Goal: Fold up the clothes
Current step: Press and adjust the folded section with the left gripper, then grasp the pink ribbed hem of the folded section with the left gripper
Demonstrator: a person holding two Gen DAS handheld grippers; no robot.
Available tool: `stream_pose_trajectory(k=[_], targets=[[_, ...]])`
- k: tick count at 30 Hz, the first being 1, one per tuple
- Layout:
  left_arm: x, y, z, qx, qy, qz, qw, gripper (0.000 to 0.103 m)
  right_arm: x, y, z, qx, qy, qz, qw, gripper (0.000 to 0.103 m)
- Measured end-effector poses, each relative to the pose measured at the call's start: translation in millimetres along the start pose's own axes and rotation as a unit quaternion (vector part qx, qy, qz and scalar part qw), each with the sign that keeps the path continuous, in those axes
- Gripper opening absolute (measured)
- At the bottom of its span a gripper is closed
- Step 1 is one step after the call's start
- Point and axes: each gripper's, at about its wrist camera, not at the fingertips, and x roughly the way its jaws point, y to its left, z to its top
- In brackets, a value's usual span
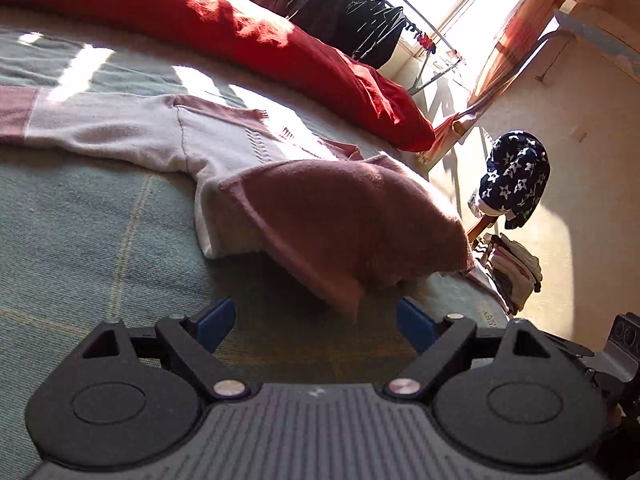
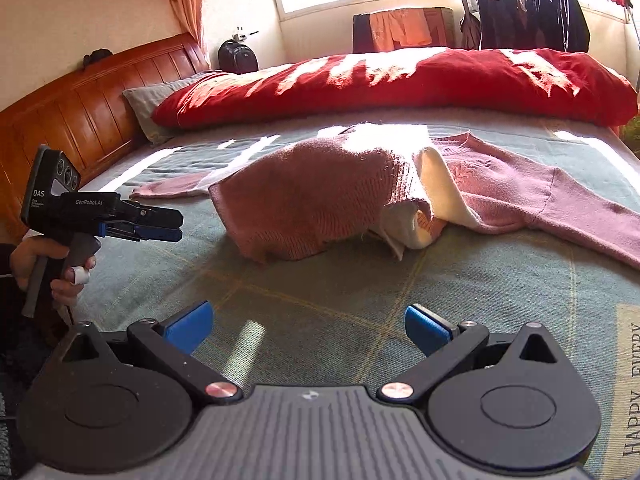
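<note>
Sweater, pink and white, lies rumpled on bed.

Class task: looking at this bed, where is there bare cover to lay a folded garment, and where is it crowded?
Free: the green bedcover between the right gripper and the pink sweater; also the strip between the sweater and the wooden headboard. Crowded: the far side, under the red quilt.
</note>
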Motion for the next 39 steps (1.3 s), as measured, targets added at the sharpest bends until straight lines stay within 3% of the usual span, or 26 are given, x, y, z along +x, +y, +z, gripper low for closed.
stream_pose_trajectory(k=[2,5,15,21,22,24,26,35,39], targets=[[15.4,-1.8,-0.1,-0.012,-0.005,-0.001,0.9999,0.084,-3.2,-1.5,-1.7,0.007,-0.004,0.001,1.0,0.103],[32.0,1.7,0.8,-0.045,-0.022,-0.008,0.9987,0.068,-6.4,-6.8,-4.2,0.021,-0.009,0.003,1.0,0.103],[78.0,15.0,-7.4,-0.142,-0.048,-0.042,0.9878,0.059,11.2,-22.8,-13.4,0.06,-0.001,0.019,0.998,0.103],[93.9,4.1,-7.6,-0.119,-0.057,-0.047,0.9901,0.056,15.5,-23.3,-15.8,0.074,-0.002,0.025,0.997,0.103],[94.2,3.0,-6.9,-0.115,-0.058,-0.043,0.9908,0.051,15.0,-22.6,-15.9,0.074,-0.002,0.025,0.997,0.103],[89.4,0.9,-7.6,-0.107,-0.061,-0.028,0.992,0.022,13.4,-21.1,-16.5,0.074,-0.002,0.026,0.997,0.103],[81.0,-3.2,-7.3,-0.096,-0.065,-0.02,0.993,0.012,10.9,-18.9,-17.7,0.073,-0.003,0.027,0.997,0.102],[18.6,-26.5,-2.0,-0.053,-0.105,-0.028,0.9926,0.006,-2.8,-6.4,-17.0,0.065,-0.016,0.032,0.997,0.102],[-8.4,-27.9,0.0,-0.04,-0.111,-0.011,0.993,0.005,-11.8,0.4,-16.7,0.058,-0.024,0.035,0.997,0.102]])
